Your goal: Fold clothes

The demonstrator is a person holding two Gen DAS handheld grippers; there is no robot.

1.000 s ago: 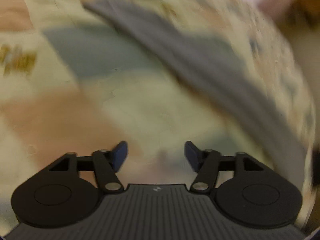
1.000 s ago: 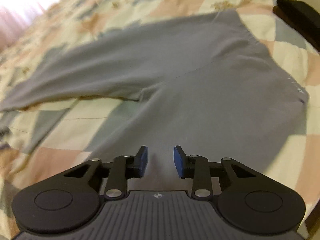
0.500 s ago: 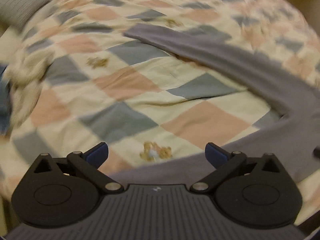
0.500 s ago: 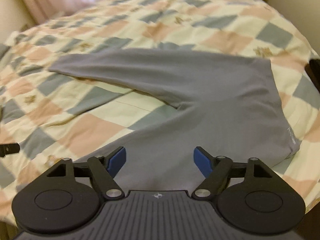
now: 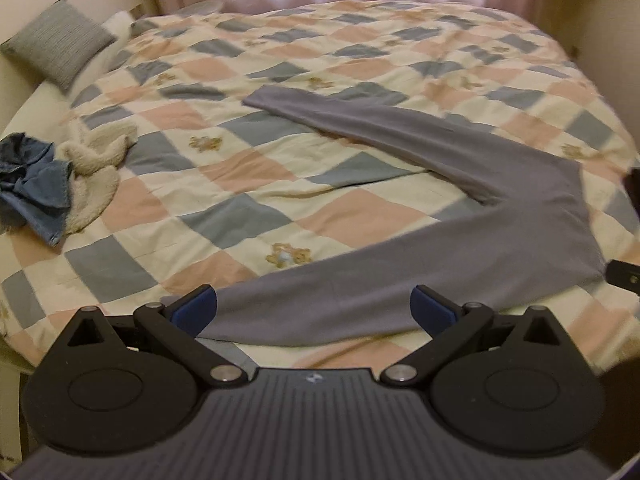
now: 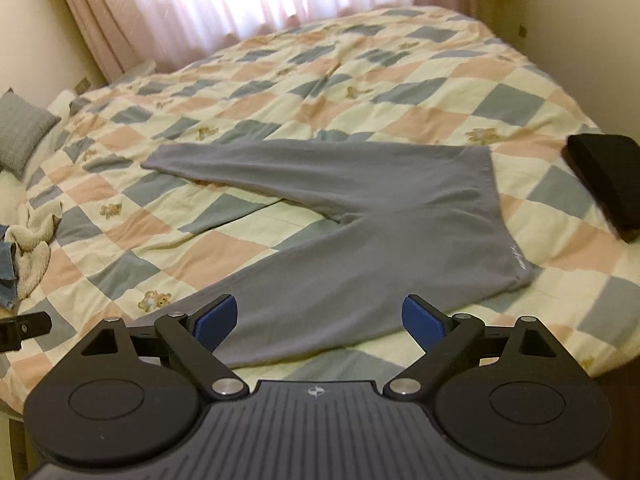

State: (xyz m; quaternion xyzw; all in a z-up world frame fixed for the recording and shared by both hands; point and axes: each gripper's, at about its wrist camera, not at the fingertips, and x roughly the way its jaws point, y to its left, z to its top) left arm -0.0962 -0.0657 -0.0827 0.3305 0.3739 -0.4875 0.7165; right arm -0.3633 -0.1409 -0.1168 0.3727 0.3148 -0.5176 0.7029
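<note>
Left gripper (image 5: 314, 312) and right gripper (image 6: 318, 318): both sets of jaws are standing spread wide and gripping nothing, hovering above the near edge of the bed (image 6: 420, 92). Grey trousers (image 6: 360, 240) are lying flat on the checked quilt (image 5: 240, 184), the 2 legs splayed in a V, the waistband (image 6: 504, 216) pointing right, and the near leg (image 5: 360, 300) running directly ahead of both grippers. Risks, as judged: a pinch on the near leg may be catching the quilt beneath as well, dragging it into the fold; lifting 1 fabric layer only would be leaving the leg twisted; uneven pulls by the 2 grippers would be skewing the legs instead of stacking them. Beyond: a folded black item (image 6: 604, 184) at right and a denim-and-fleece heap (image 5: 60, 184) at left are lying well apart from the trousers.
</note>
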